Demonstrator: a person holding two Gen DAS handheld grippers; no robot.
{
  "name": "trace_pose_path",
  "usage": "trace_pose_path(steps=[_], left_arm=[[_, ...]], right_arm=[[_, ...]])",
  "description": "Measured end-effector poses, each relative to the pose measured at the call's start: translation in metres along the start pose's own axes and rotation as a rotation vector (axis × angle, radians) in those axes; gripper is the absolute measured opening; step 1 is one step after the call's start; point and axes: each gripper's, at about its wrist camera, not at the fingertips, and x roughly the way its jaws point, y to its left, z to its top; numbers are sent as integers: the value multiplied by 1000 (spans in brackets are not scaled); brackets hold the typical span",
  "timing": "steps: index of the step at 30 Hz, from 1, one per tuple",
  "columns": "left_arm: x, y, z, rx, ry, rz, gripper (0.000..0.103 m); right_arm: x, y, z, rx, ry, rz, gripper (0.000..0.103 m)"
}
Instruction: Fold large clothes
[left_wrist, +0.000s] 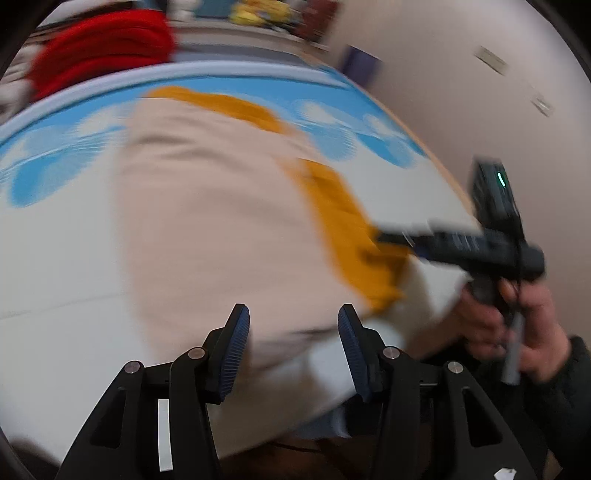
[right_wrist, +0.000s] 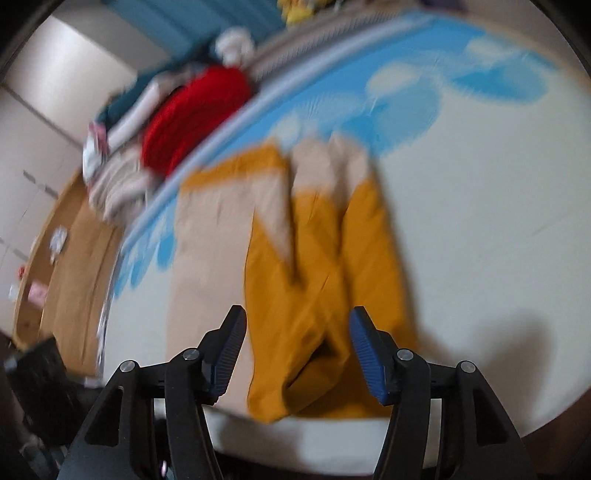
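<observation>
A large garment, beige (left_wrist: 207, 206) with mustard-yellow parts (left_wrist: 340, 218), lies spread on a bed with a white and blue sheet (left_wrist: 55, 236). My left gripper (left_wrist: 293, 317) hangs open over the garment's near beige edge, with nothing pressed between its blue pads. A hand (left_wrist: 517, 321) at the right holds my right gripper (left_wrist: 391, 236), which points at the mustard edge. In the right wrist view the right gripper (right_wrist: 299, 317) stands open above the folded mustard-yellow cloth (right_wrist: 317, 295), with beige cloth (right_wrist: 210, 240) to its left. Both views are blurred.
A red cloth pile (left_wrist: 103, 48) (right_wrist: 192, 118) lies past the far bed edge among other clothes (right_wrist: 118, 188). Wooden floor (right_wrist: 74, 258) and pale cupboard doors (right_wrist: 33, 147) are on the left, a pale wall (left_wrist: 461, 92) on the right. The near bed edge (right_wrist: 332, 439) sits below the grippers.
</observation>
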Motion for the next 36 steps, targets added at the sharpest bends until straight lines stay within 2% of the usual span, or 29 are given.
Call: trace_pose_path(steps=[2,3,4,5,7,9,11,13,14,17,18,19,20,21,24,25,26,27,28,29,30,31,33,34,36], left_arm=[[2,28,-3,-79,-28,85,46],[5,38,-4,-108,-36,105,46],[9,48,-8,-150,-41,123,47],[14,56,-14,-190,-36,122,47],[24,70,-22,-252,-15,100,48],[30,76,-22,-279,-17,74,53],[29,74,-16,-259,-30,63,56],[33,72,-17,-233,-3,36,56],[39,71,-20,-219,33,20,58],[49,70,-26,-195,90,39,59],[50,69,-25,-197,98,32,59],[49,66,-23,-198,105,16,59],[47,64,-20,-196,107,11,59],[48,62,-18,-181,115,18,59],[56,58,-18,-123,135,66,60],[57,58,-18,-123,134,69,60],[57,58,-17,-133,135,62,60],[57,60,-16,-140,135,56,60],[57,61,-14,-148,134,47,61],[57,62,-12,-153,135,39,61],[57,62,-11,-156,135,35,61],[55,67,-12,-160,131,34,61],[50,69,-11,-172,116,29,61],[47,70,-9,-183,99,26,60],[41,73,-9,-202,70,9,59]], right_arm=[[15,4,-6,-19,37,-59,59],[18,6,-8,-31,33,-85,54],[14,9,-8,-41,6,-102,25],[10,11,-8,-44,-19,-99,9],[-25,20,-9,-59,-163,-10,4],[-66,32,-18,-125,-323,46,2],[-79,29,-24,-111,-372,9,2],[-60,7,-29,-42,-294,-134,2],[-41,-9,-31,-2,-216,-240,2],[-2,-51,-36,106,-43,-438,0],[2,-68,-36,173,-11,-447,0],[2,-82,-37,244,0,-418,0],[-3,-87,-37,276,-15,-392,0],[-17,-87,-33,302,-82,-342,0],[-48,-60,-22,197,-260,-262,6],[-51,-50,-18,155,-289,-234,15],[-49,-41,-13,123,-289,-200,25],[-38,-34,-9,97,-245,-157,54],[-20,-30,-9,81,-168,-125,67],[-7,-25,-13,75,-116,-106,67],[9,-24,-15,67,-46,-96,61],[24,-20,-20,38,10,-139,36],[30,-13,-26,-22,8,-184,11],[22,-9,-27,-39,-31,-175,7],[1,-3,-27,-63,-115,-167,5]])
